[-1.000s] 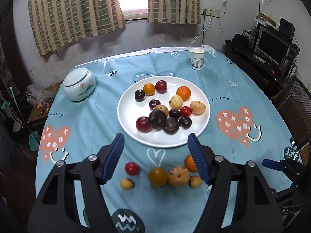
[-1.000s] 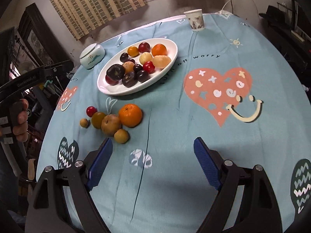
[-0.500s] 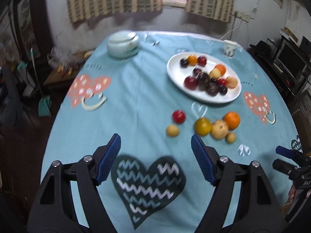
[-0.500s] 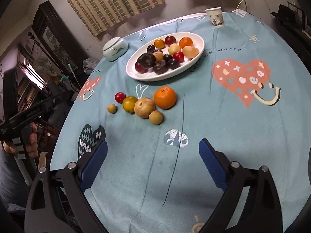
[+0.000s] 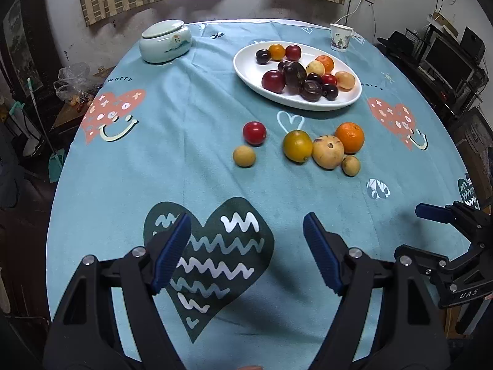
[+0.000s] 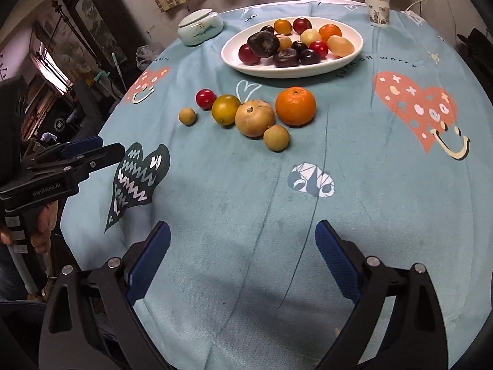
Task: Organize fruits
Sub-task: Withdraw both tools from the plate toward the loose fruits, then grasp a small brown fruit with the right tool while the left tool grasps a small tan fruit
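A white oval plate (image 5: 246, 71) (image 6: 234, 58) at the far side of the table holds several plums, oranges and small red fruits. In front of it several loose fruits lie on the cloth: a red one (image 5: 254, 133) (image 6: 205, 98), a small tan one (image 5: 244, 156) (image 6: 187, 116), a yellow-orange one (image 5: 297, 145) (image 6: 225, 109), a tan round one (image 5: 327, 151) (image 6: 254, 117), an orange (image 5: 349, 137) (image 6: 295, 105) and another small tan one (image 5: 351, 165) (image 6: 276, 137). My left gripper (image 5: 246, 246) hangs open over the dark heart print, well short of the fruits. My right gripper (image 6: 243, 252) is open and empty over bare cloth.
A pale lidded ceramic jar (image 5: 165, 41) (image 6: 200, 27) stands at the far left of the table, a paper cup (image 5: 340, 37) (image 6: 376, 11) at the far right. The round table's edge drops off on the left toward furniture and clutter. A desk with monitors (image 5: 446, 58) is at right.
Both grippers have pulled back from the plate toward the near side of the table, and the left swung leftward over the dark heart. Both jaws stand a little wider than before.
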A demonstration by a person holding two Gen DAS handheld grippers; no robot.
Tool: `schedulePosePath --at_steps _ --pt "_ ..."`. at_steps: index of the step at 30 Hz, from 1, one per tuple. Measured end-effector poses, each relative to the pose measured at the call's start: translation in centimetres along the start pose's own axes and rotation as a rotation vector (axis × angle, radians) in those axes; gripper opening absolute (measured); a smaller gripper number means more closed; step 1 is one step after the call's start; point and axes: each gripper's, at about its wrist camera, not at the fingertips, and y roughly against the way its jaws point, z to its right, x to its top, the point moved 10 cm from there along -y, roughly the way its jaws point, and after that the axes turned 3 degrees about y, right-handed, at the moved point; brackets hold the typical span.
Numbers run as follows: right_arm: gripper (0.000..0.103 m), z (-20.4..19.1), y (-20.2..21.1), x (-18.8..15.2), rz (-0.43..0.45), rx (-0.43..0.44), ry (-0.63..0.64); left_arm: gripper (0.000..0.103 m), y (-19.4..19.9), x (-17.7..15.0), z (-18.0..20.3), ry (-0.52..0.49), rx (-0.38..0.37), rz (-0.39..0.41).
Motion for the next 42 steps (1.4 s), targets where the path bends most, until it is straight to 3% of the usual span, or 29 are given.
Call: schedulePosePath --at_steps 11,27,29,31,35,37,39,42 --pt "0.095 0.8 -0.5 0.5 0.011 -0.012 -0.039 0.077 -1.0 0.9 -1.5 0.021 0.013 -0.004" --pt "0.095 2.7 -4.1 6.0 0.026 -0.134 0.026 0.078 -2.9 1.6 -3.0 0.061 0.000 -0.040" --pt "0.088 2.8 -4.9 6.3 0.000 -0.142 0.054 0.078 -3.2 1.6 -3.3 0.070 -0.001 -0.046" --pt "0.065 2.9 -6.1 6.4 -0.052 -0.158 0.097 0.079 -3.5 1.7 -3.5 0.076 0.001 -0.053" --pt "0.055 3.1 -7.8 6.7 -0.097 -0.158 0.119 0.079 -4.2 1.9 -3.5 0.076 -0.003 -0.063" --pt "0.038 3.0 -8.4 6.7 -0.107 -0.136 0.132 0.079 -4.5 2.1 -3.3 0.073 -0.007 -0.066" --pt "0.030 2.8 -8.4 6.9 -0.092 -0.119 0.150 0.079 -5.0 2.5 -3.2 0.066 -0.011 -0.068" --pt "0.028 2.7 -7.7 6.7 -0.088 -0.076 0.138 0.079 -5.8 3.1 -2.6 0.052 -0.022 -0.073"
